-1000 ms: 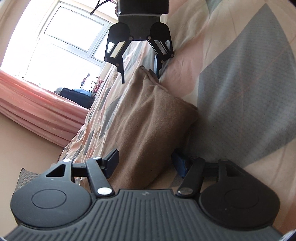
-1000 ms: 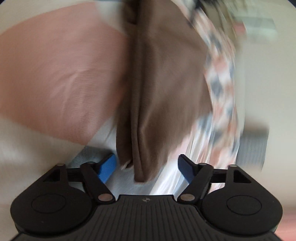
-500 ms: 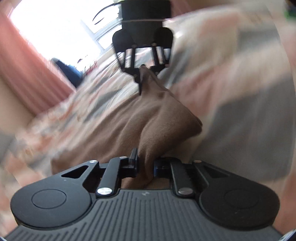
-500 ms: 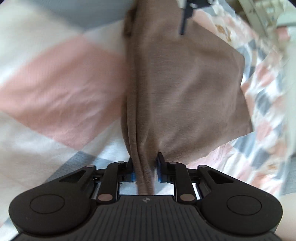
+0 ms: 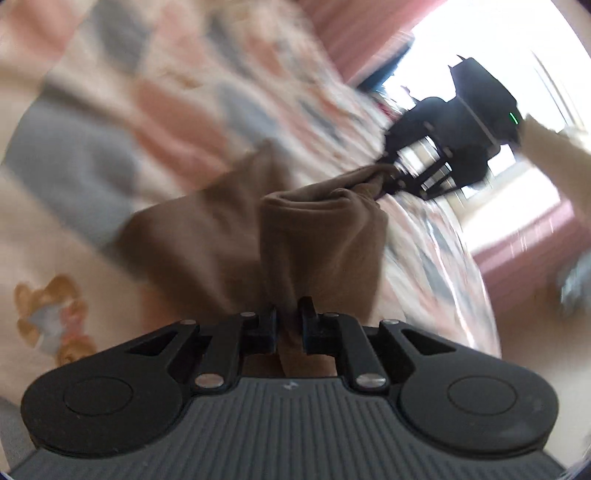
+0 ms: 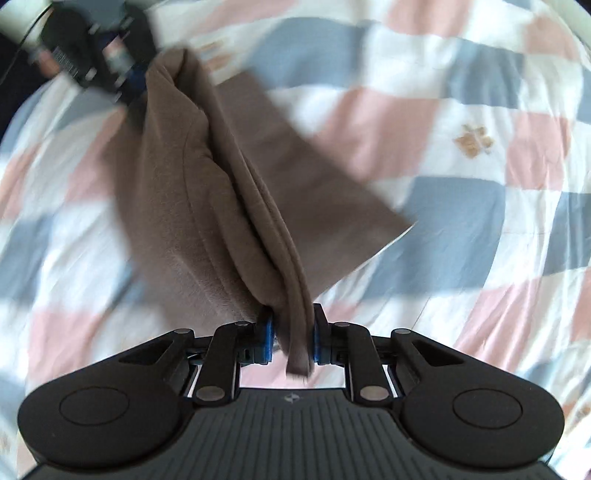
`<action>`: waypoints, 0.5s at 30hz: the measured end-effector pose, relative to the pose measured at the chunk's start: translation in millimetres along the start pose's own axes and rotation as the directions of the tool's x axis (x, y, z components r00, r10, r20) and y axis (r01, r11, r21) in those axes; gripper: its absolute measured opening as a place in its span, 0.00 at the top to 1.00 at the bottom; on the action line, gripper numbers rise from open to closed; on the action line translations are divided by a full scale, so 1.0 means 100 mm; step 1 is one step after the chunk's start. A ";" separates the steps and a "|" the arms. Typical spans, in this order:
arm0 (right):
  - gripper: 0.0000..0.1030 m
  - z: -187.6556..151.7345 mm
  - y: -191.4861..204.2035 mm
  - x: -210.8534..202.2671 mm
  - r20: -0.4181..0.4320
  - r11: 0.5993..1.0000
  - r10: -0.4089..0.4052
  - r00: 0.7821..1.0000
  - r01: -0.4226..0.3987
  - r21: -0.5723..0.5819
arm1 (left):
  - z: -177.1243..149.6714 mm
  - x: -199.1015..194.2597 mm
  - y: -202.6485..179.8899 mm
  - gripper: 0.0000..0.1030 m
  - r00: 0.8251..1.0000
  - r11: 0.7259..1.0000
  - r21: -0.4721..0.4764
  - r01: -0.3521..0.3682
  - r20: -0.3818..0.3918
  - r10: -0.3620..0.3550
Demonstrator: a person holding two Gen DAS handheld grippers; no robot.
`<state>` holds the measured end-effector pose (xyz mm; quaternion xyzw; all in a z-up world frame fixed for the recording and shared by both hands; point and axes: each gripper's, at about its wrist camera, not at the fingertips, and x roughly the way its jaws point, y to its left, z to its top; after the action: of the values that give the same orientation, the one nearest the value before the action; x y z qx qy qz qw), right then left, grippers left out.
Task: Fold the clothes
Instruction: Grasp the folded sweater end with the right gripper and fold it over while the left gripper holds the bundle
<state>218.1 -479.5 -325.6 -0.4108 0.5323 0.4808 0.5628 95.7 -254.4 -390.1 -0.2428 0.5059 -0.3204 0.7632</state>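
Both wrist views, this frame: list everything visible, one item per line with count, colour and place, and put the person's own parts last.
brown garment: one, brown, partly folded, lifted over the bed and clamped at two ends.
bedspread: one, checked pink, grey-blue and white with small cartoon prints, under the garment.
curtain: pink, at the bright window in the left wrist view.
window: one, overexposed, top right of the left wrist view.
left gripper: one, black, shut on one end of the garment.
right gripper: one, black with blue pads, shut on the other end.
sleeve: one, pale, behind the right gripper in the left wrist view.
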 end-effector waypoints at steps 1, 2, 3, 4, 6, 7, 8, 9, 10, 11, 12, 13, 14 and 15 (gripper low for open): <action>0.81 0.07 -0.15 0.16 -0.006 0.998 0.030 1.000 -0.029 0.062 | 0.05 0.03 0.14 0.91 1.000 0.998 -0.065 0.012 -0.013 -0.013; 0.76 0.12 -0.29 0.29 -0.006 0.991 0.050 0.999 -0.049 0.122 | 0.09 0.05 0.25 0.91 1.000 0.994 -0.111 0.020 -0.017 -0.022; 0.68 0.10 -0.37 0.39 0.006 0.981 0.068 0.998 -0.067 0.183 | 0.11 0.05 0.30 0.91 0.999 0.990 -0.134 0.034 -0.020 -0.037; 0.67 0.04 -0.45 0.43 0.033 0.964 0.082 0.996 -0.088 0.251 | 0.13 0.05 0.34 0.91 0.998 0.987 -0.151 0.056 -0.025 -0.060; 0.61 -0.21 -0.56 0.40 0.135 0.904 0.101 0.986 -0.147 0.401 | 0.17 0.02 0.35 0.90 0.996 0.984 -0.154 0.085 -0.021 -0.090; 0.58 -0.39 -0.62 0.33 0.209 0.856 0.101 0.973 -0.192 0.480 | 0.19 0.00 0.34 0.90 0.995 0.984 -0.153 0.097 -0.018 -0.101; 0.49 -0.58 -0.66 0.25 0.279 0.800 0.092 0.956 -0.238 0.551 | 0.20 -0.01 0.35 0.88 0.993 0.981 -0.160 0.111 -0.015 -0.115; 0.42 -0.75 -0.68 0.19 0.342 0.745 0.085 0.936 -0.288 0.602 | 0.21 -0.01 0.36 0.84 0.992 0.977 -0.172 0.124 -0.012 -0.128; 0.40 -0.88 -0.68 0.16 0.385 0.703 0.081 0.919 -0.327 0.631 | 0.23 0.00 0.37 0.82 0.991 0.974 -0.182 0.132 -0.008 -0.136; 0.38 -0.97 -0.70 0.14 0.416 0.670 0.073 0.907 -0.353 0.653 | 0.24 0.01 0.37 0.82 0.991 0.973 -0.188 0.134 -0.003 -0.137; 0.38 -1.03 -0.70 0.13 0.432 0.647 0.066 0.899 -0.369 0.667 | 0.26 0.02 0.39 0.82 0.991 0.972 -0.192 0.133 0.001 -0.135; 0.38 -1.04 -0.69 0.13 0.435 0.637 0.065 0.898 -0.373 0.675 | 0.27 0.04 0.42 0.82 0.991 0.971 -0.200 0.134 0.006 -0.135; 0.38 -1.04 -0.65 0.15 0.439 0.630 0.057 0.897 -0.373 0.681 | 0.28 0.06 0.44 0.82 0.991 0.969 -0.210 0.133 0.007 -0.135; 0.38 -1.04 -0.62 0.19 0.446 0.624 0.041 0.894 -0.372 0.688 | 0.28 0.07 0.46 0.82 0.991 0.967 -0.217 0.135 0.009 -0.136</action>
<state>257.0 -591.0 -357.7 0.0314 0.6056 0.3477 0.7151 134.9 -227.4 -415.8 -0.3578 0.5223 -0.3153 0.7069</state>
